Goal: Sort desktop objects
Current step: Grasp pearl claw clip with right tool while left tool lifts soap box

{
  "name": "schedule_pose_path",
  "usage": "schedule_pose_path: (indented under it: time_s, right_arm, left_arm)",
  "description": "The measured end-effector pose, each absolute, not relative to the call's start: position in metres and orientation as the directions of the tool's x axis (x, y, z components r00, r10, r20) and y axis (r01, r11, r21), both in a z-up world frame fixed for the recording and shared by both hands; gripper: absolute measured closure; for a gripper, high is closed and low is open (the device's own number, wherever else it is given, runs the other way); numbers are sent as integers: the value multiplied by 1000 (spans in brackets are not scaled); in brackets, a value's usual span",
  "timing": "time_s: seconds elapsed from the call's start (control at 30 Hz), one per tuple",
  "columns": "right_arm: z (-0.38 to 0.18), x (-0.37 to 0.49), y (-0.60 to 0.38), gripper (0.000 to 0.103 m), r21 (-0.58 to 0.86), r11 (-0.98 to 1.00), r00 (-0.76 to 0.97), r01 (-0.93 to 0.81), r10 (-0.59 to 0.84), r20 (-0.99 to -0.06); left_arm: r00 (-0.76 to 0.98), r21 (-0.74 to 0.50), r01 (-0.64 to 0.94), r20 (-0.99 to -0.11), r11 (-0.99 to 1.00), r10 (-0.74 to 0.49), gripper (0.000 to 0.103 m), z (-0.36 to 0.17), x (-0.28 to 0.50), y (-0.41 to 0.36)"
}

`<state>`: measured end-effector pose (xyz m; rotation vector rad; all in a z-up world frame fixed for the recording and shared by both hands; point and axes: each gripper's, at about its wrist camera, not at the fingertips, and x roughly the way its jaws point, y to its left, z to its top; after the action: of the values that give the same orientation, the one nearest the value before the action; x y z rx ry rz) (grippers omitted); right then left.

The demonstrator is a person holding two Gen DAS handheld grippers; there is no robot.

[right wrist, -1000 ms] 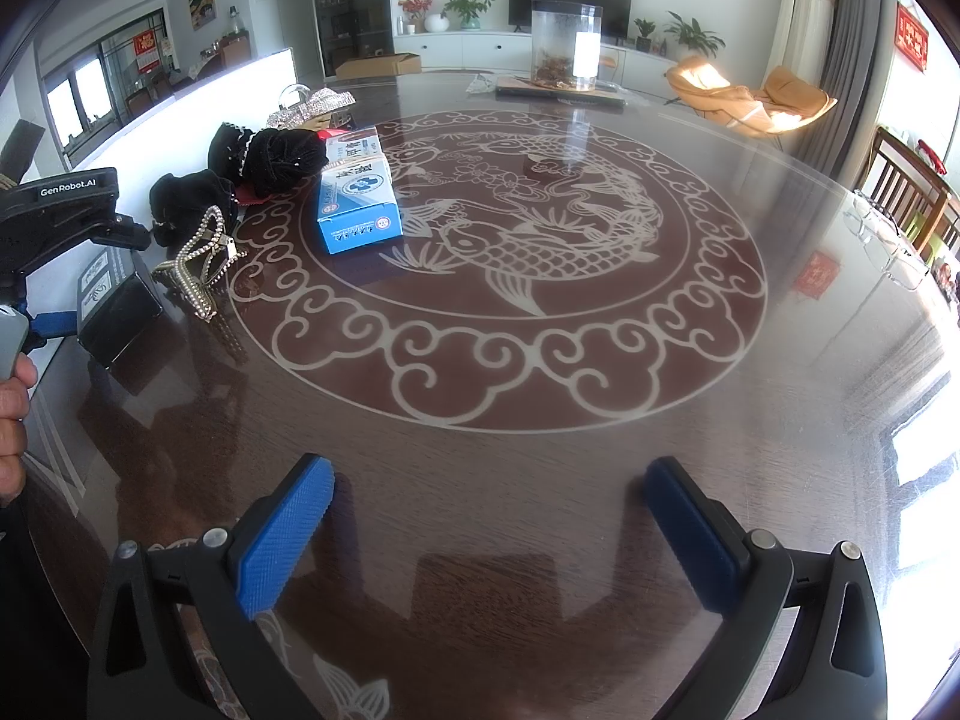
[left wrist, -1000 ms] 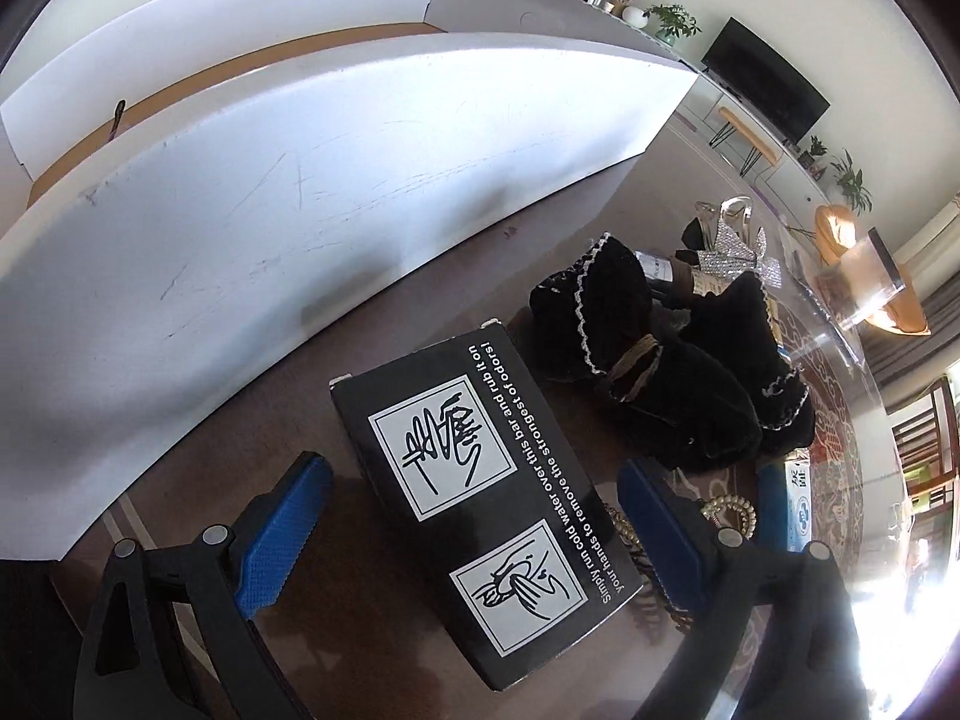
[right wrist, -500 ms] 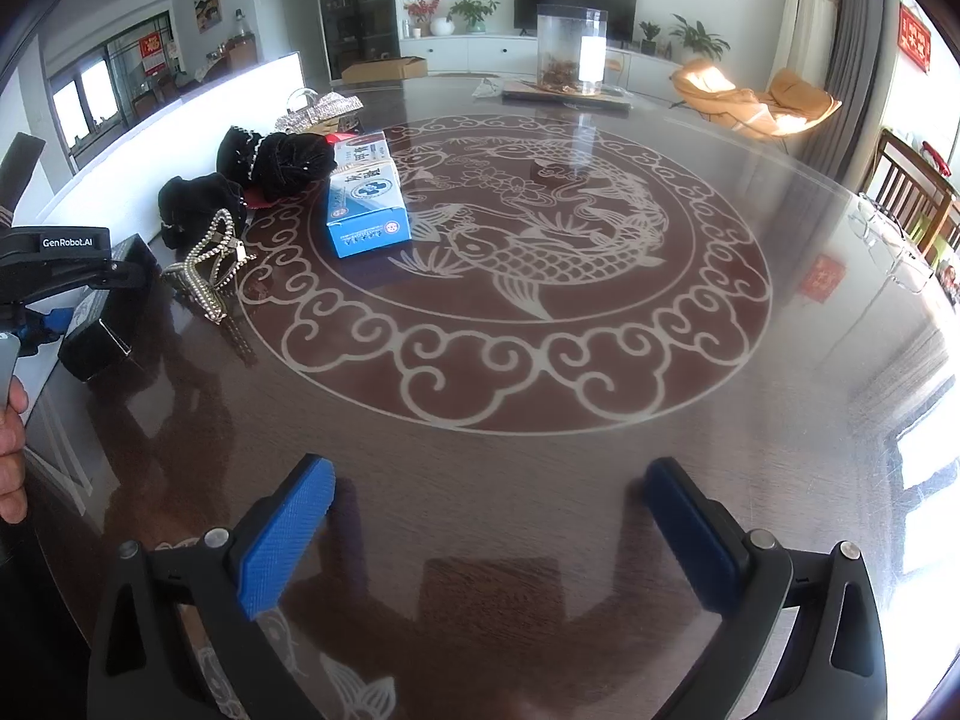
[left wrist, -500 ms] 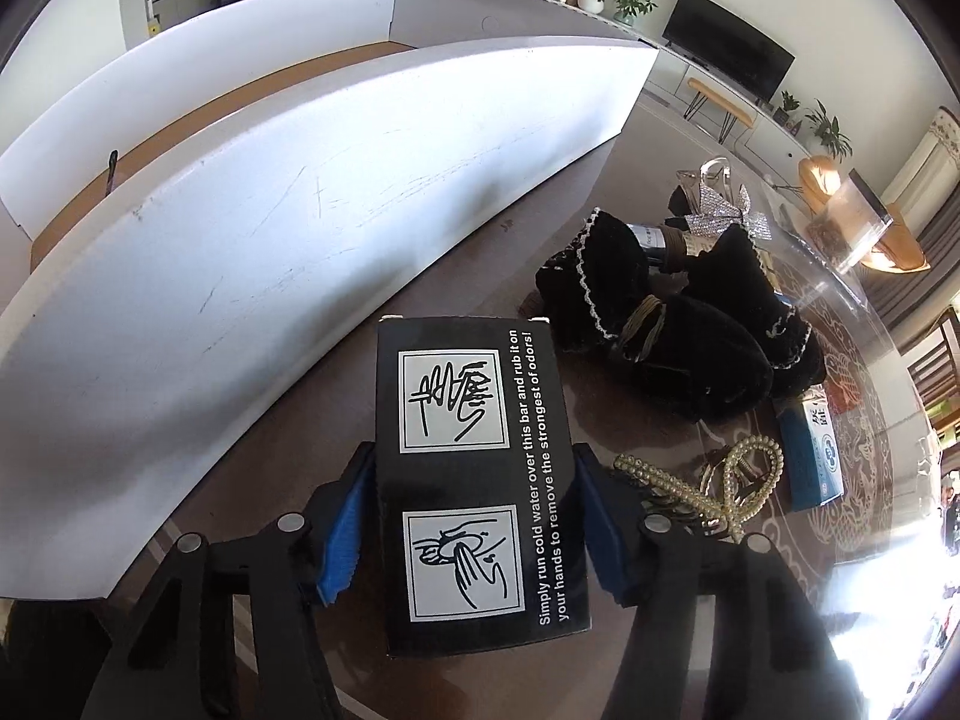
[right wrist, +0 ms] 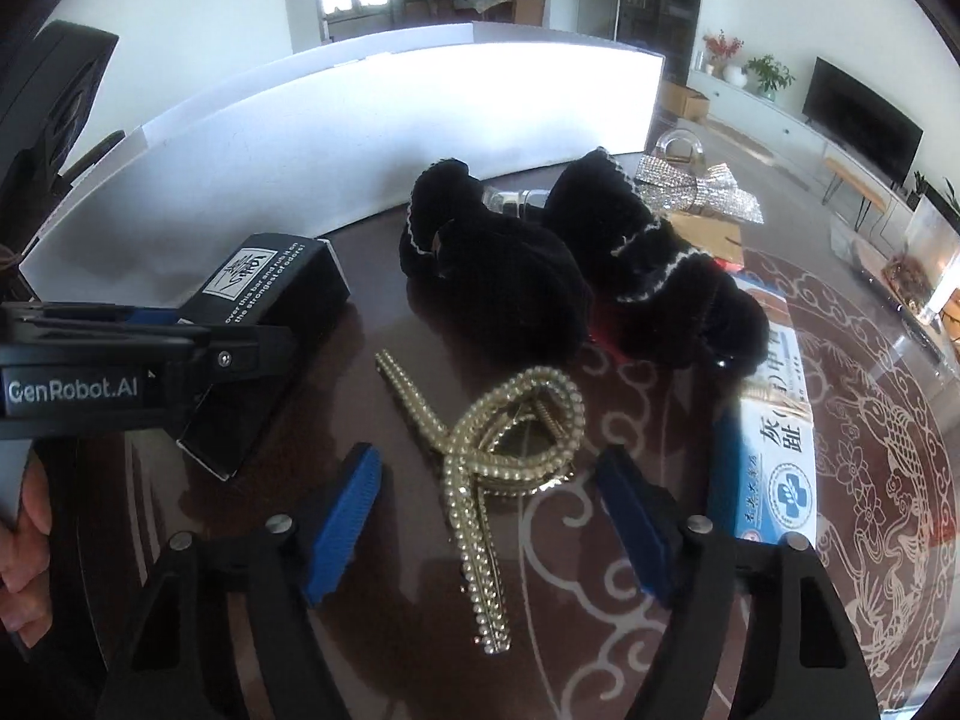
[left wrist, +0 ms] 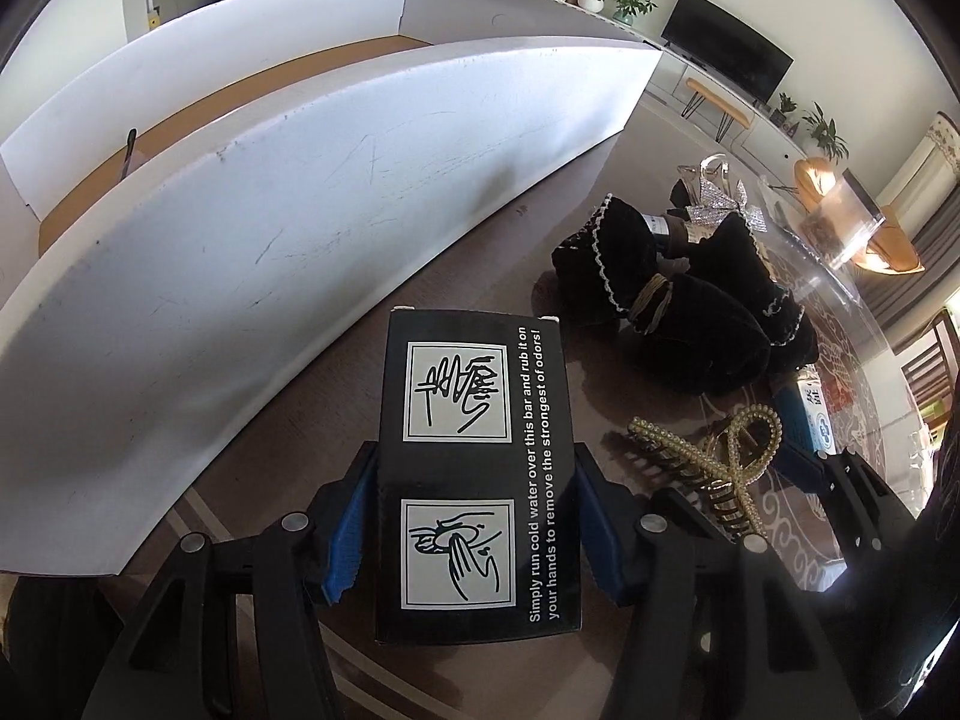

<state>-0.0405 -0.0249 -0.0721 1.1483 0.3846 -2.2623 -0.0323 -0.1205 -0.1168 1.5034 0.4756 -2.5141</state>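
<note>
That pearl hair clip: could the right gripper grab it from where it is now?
Probably yes. The right gripper is open with the pearl hair clip lying between its fingers, nothing covering it; the blue box sits just beside.

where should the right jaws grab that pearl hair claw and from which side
Grip the pearl hair claw across its crossed middle, where the two pearl-lined arms meet: the narrowest, stiffest part. It lies flat on the table, loop away and long arms trailing toward the right gripper, which is open and already straddles it. Probably best to come straight down from above, jaws closing side to side.
</note>
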Motion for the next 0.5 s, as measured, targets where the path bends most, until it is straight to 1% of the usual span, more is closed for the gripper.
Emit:
schedule_pose_path:
  time_s: [0.03,0.07,0.13,0.3,0.37,0.5]
  right_arm:
    - [-73,-45,-27,30,-6,-802,-475,597,-347,-809]
    - [-74,-47,-27,41,-9,-804,-481,595,-347,-805]
    - [-72,-46,-25,51,-19,-813,-503,582,-342,-794]
    - [-74,-16,10,51,-54,-858,-550,511,-278,-787]
    - [-72,5,41,51,-59,-902,-579,428,-223,-784]
    - [-72,55,116,51,-113,-961,-631,254,-76,-772]
  left_arm:
    - [-476,-177,298,-880,-938,15,43,-118,-34,-118]
    - [-476,-177,282,-879,-943,23,43,-118,-35,-116]
    - [-474,-173,236,-879,-956,42,43,-118,-35,-108]
    - [-461,-178,87,-879,-980,118,43,-117,-33,-78]
    - [-451,-181,20,-880,-983,152,43,-117,-31,-63]
    - [-428,-168,-116,-881,-979,202,43,-116,-24,-31]
